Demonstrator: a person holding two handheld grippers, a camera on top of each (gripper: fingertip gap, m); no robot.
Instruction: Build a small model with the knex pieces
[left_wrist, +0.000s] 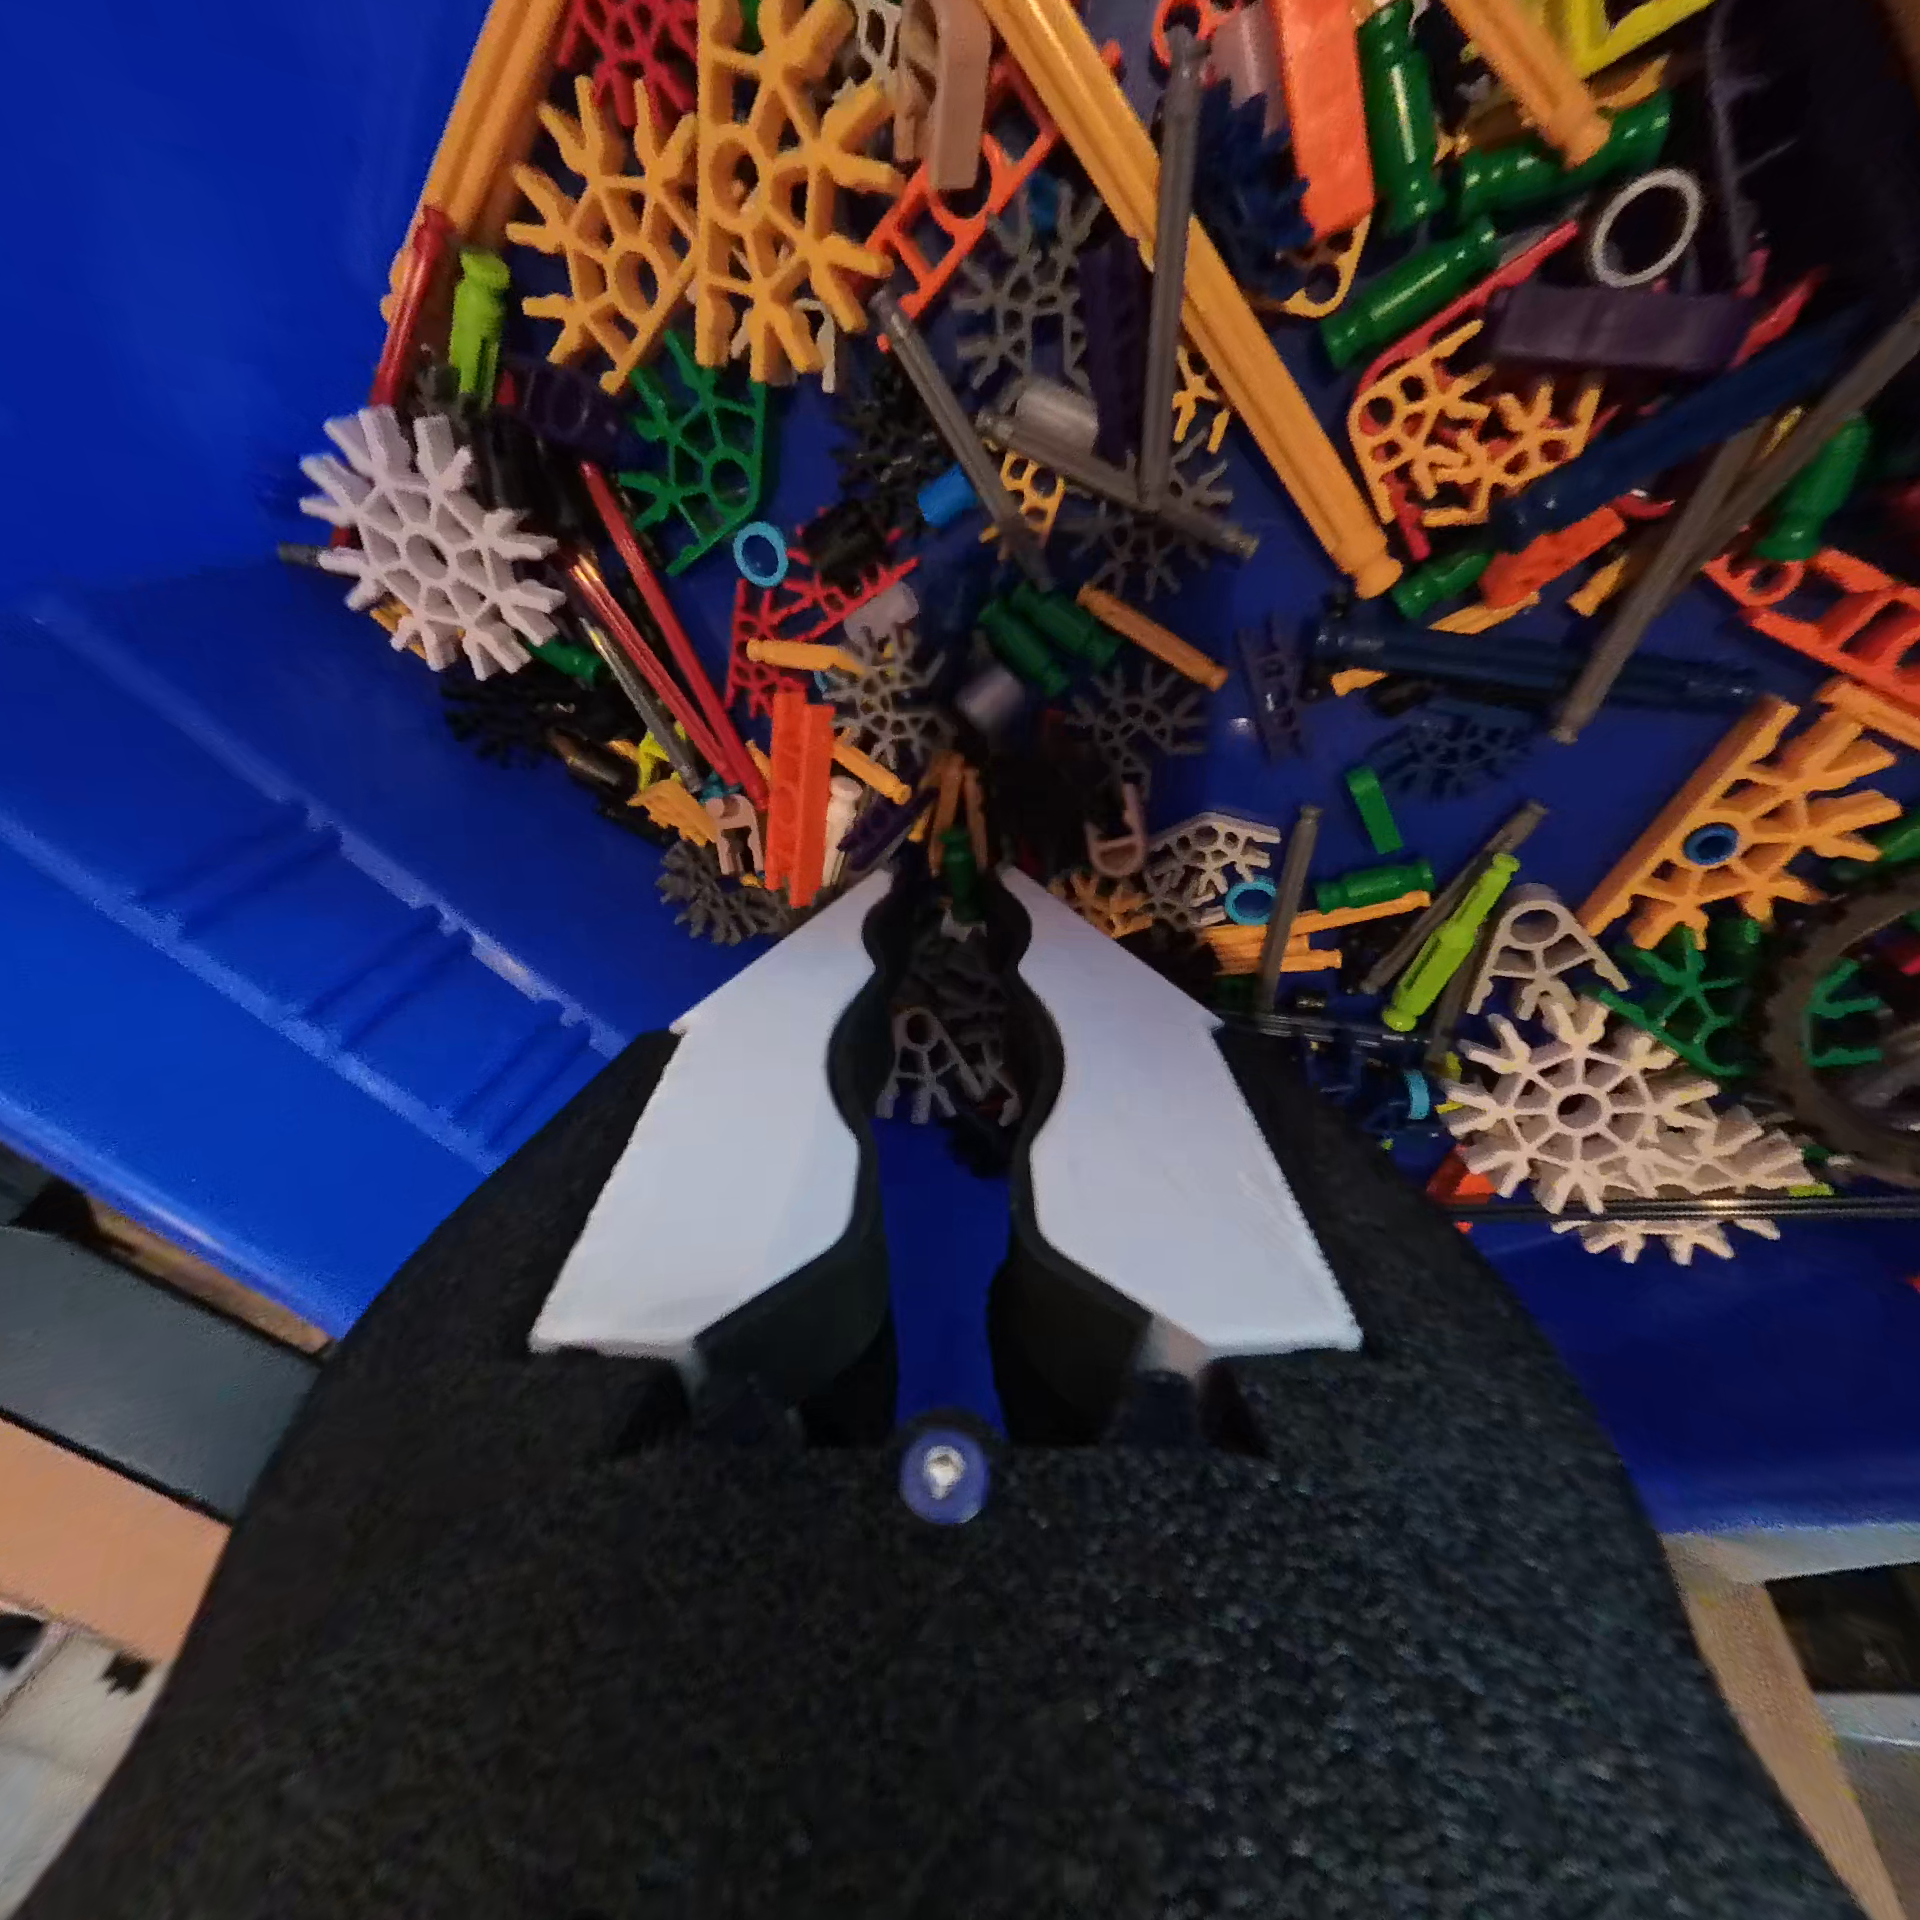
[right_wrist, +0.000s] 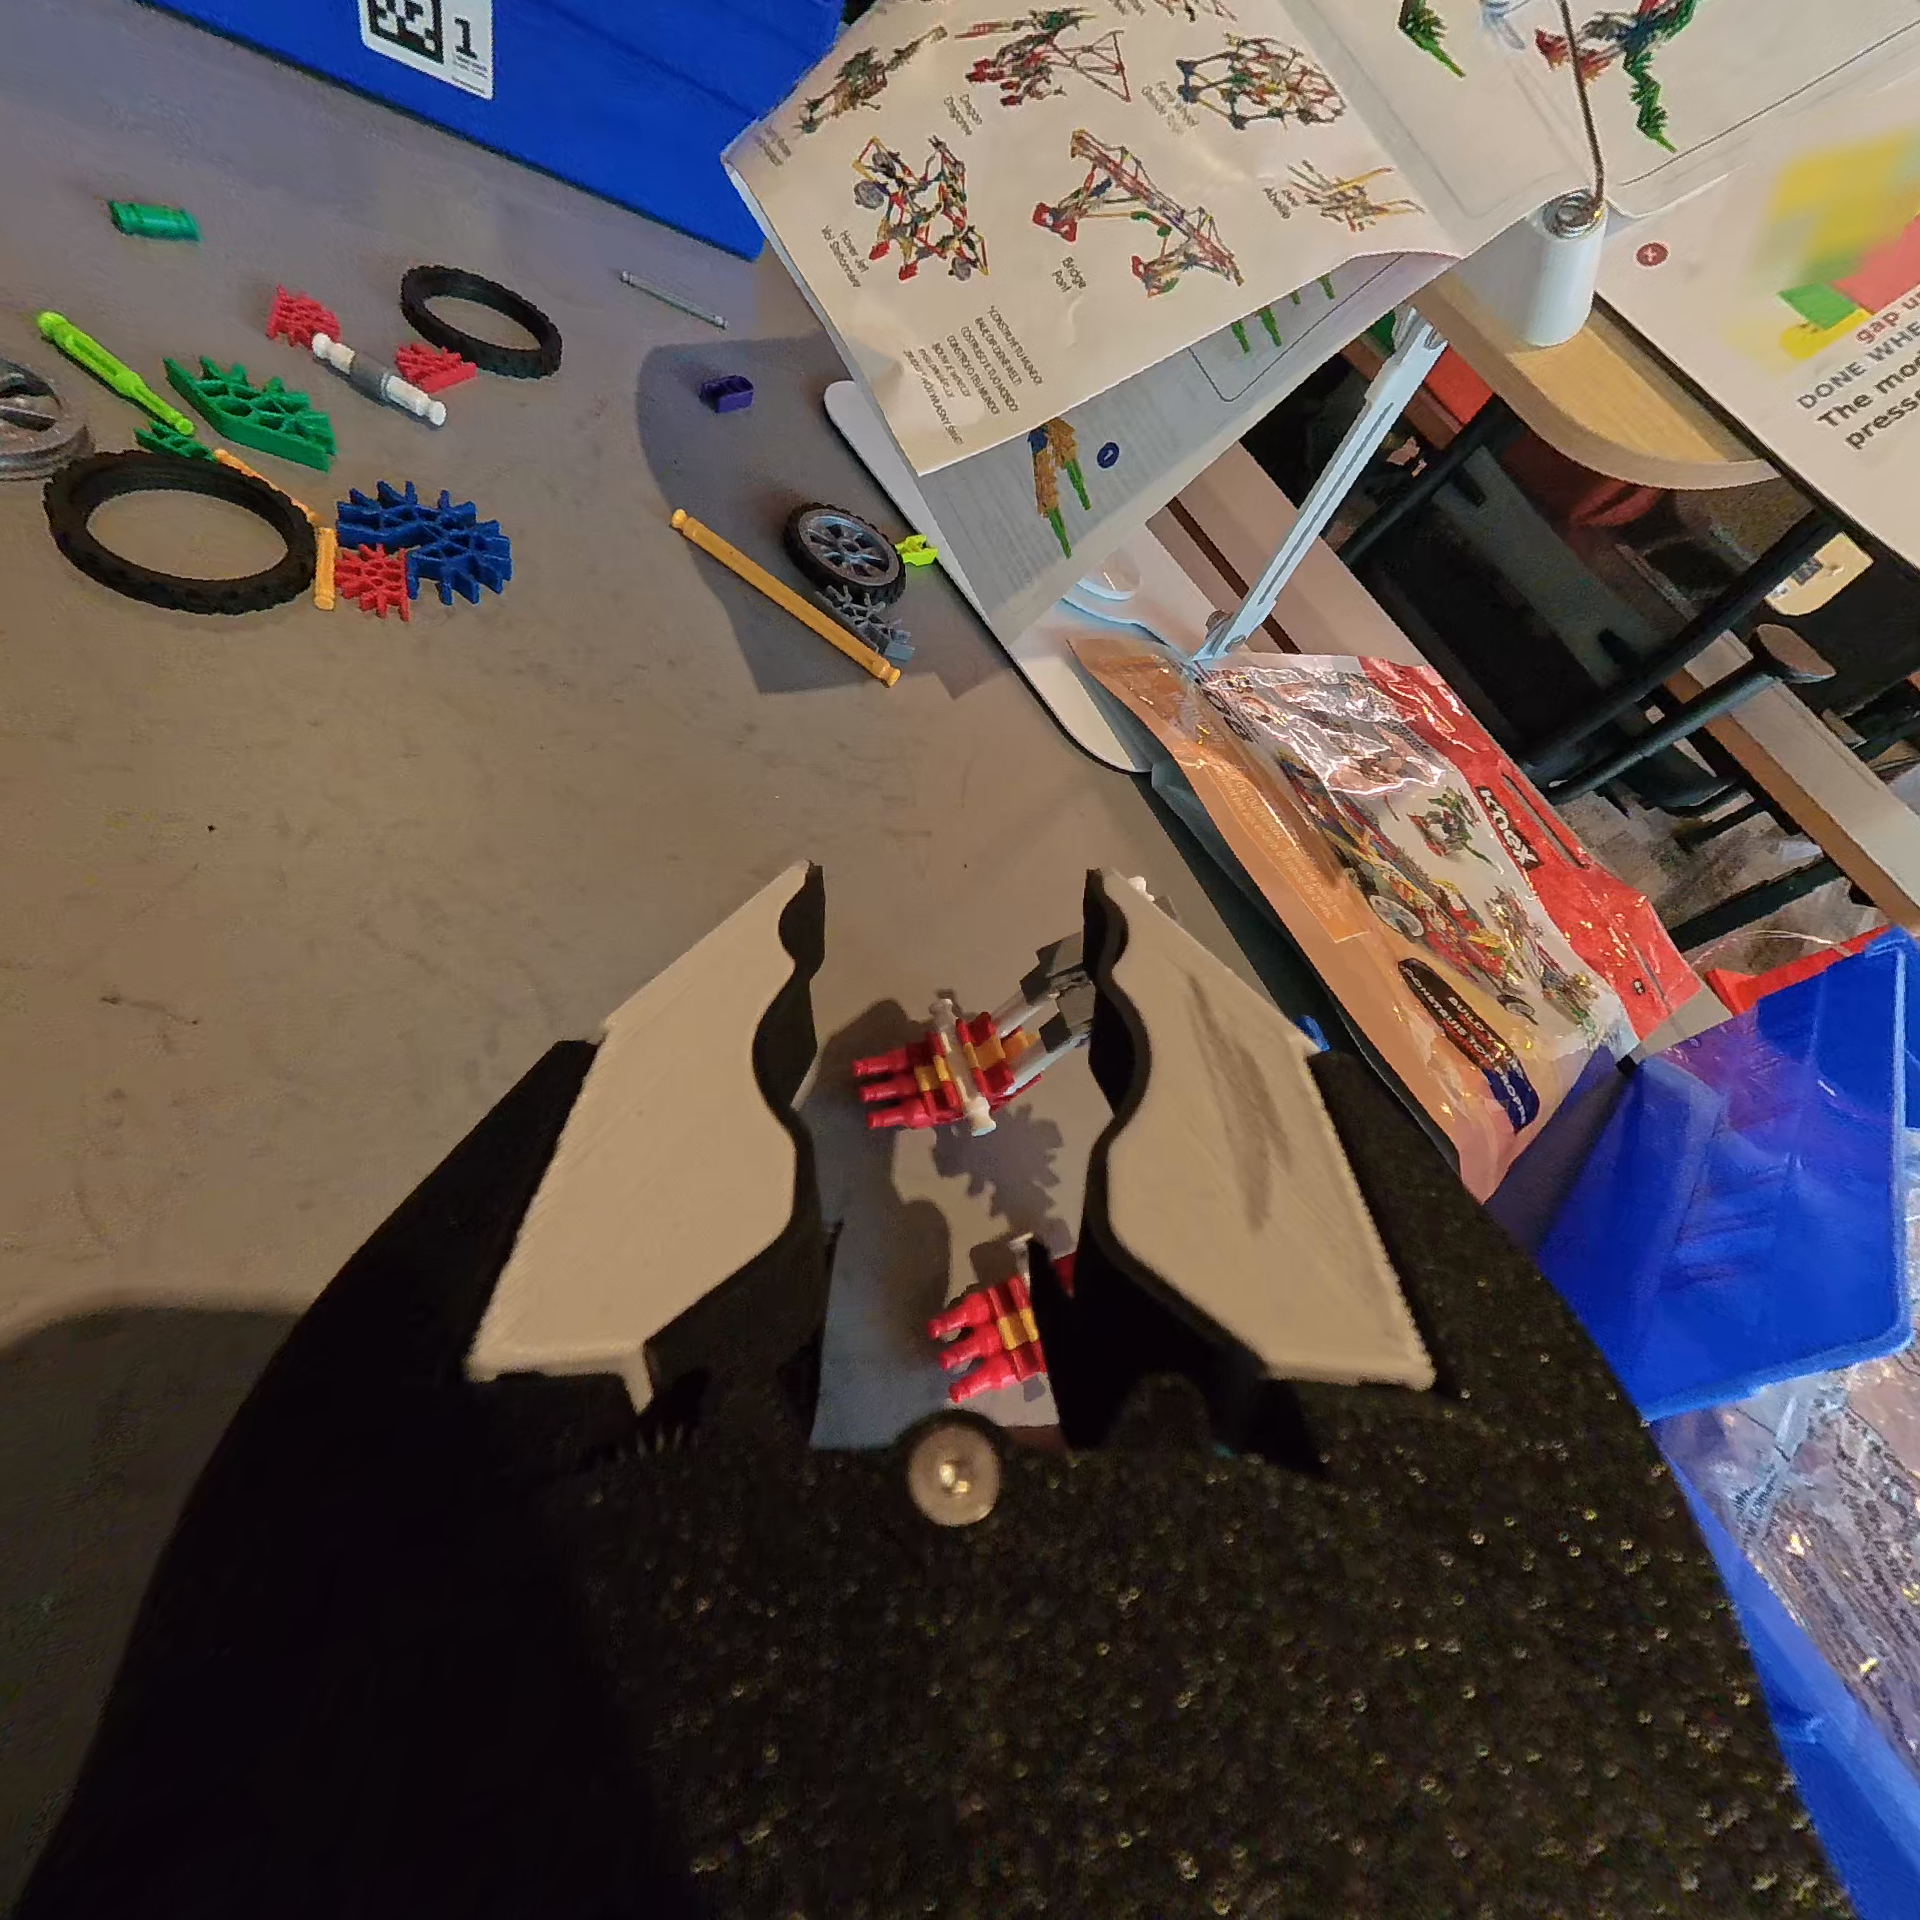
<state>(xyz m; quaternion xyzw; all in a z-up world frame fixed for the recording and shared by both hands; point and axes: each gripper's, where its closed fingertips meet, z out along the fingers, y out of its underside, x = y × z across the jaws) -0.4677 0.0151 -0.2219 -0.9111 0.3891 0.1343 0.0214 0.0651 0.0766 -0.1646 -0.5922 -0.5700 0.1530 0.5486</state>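
My left gripper (left_wrist: 948, 881) reaches down into a blue bin (left_wrist: 260, 727) heaped with small plastic construction rods and connectors. Its jaws stand a narrow gap apart, with a short green rod (left_wrist: 961, 868) and grey connectors (left_wrist: 925, 1049) showing between them; I see no grip on any piece. My right gripper (right_wrist: 956, 883) is open above a grey table (right_wrist: 416, 831). A small assembly of red, yellow, white and grey pieces (right_wrist: 956, 1070) lies on the table between its fingers, its grey end against the right finger (right_wrist: 1195, 1091). A second red and yellow cluster (right_wrist: 987, 1340) is partly hidden by that finger.
The table holds two black tyre rings (right_wrist: 177, 530), green, blue and red connectors (right_wrist: 426, 540), a yellow rod (right_wrist: 779, 592) and a small wheel (right_wrist: 844, 551). Instruction sheets on a stand (right_wrist: 1039, 208), a plastic bag (right_wrist: 1403, 862) and a blue bin (right_wrist: 1766, 1195) are to the right. About 55 cm separates my left fingertips from my right.
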